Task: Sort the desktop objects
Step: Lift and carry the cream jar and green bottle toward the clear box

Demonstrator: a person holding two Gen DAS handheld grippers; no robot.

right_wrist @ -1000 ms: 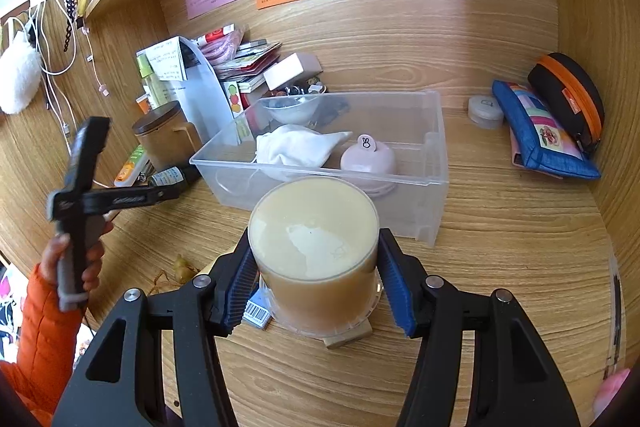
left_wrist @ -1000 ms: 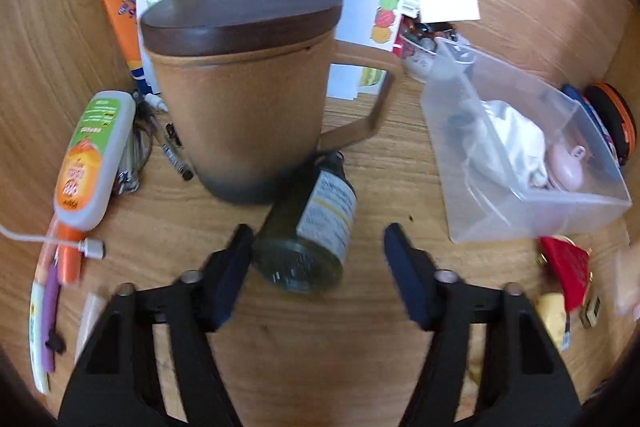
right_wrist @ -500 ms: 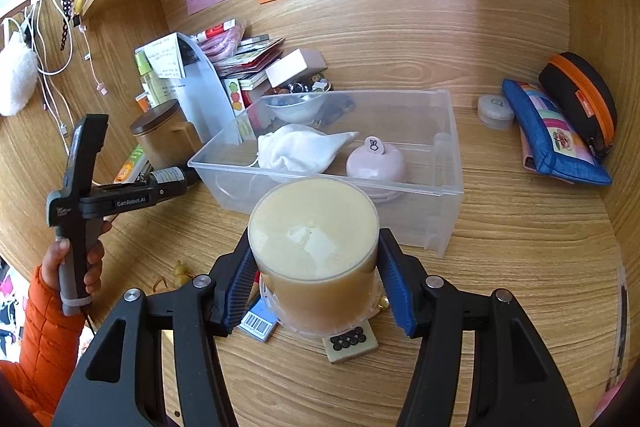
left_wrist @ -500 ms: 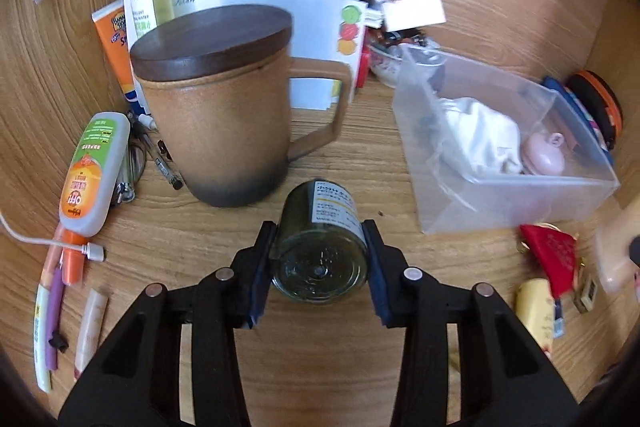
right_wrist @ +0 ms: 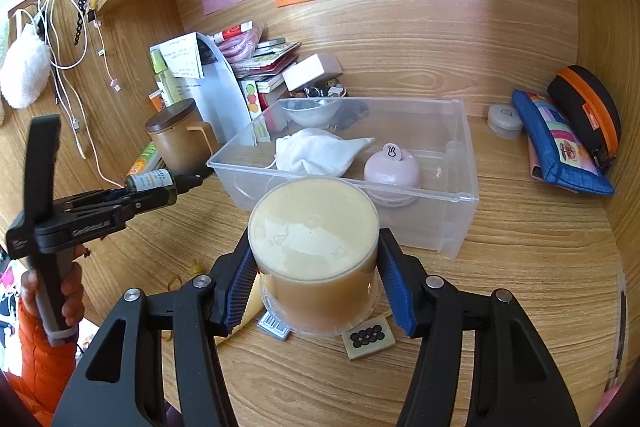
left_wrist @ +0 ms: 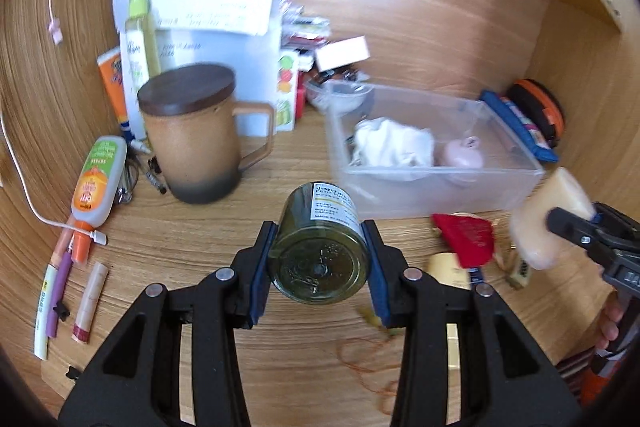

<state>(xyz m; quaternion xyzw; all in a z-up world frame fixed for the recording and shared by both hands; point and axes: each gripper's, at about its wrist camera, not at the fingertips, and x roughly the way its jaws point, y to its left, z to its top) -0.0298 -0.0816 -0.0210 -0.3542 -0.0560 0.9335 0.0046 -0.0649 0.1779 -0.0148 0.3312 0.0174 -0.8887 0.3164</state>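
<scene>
A dark green glass bottle [left_wrist: 320,255] with a white label lies sideways between the pads of my left gripper [left_wrist: 318,231], which is shut on it and holds it above the wooden desk [left_wrist: 280,367]. From the right wrist view the same bottle [right_wrist: 154,182] pokes out of the left gripper [right_wrist: 132,199] towards the clear plastic bin [right_wrist: 460,199]. My right gripper [right_wrist: 315,241] is shut on a round cream container [right_wrist: 314,247], held just in front of the bin. A white cloth [right_wrist: 320,151] and a pink round case [right_wrist: 392,167] lie inside the bin.
A brown mug with a dark lid [left_wrist: 192,143] stands at the left, with tubes, pens and a white cable beside it. A red pouch [left_wrist: 466,239] and a game tile [right_wrist: 368,339] lie near the bin's front. Pencil cases [right_wrist: 560,143] rest at the right wall.
My left gripper closed on the green bottle, then lifted it up and back from the mug. The right gripper has kept still with the cream container.
</scene>
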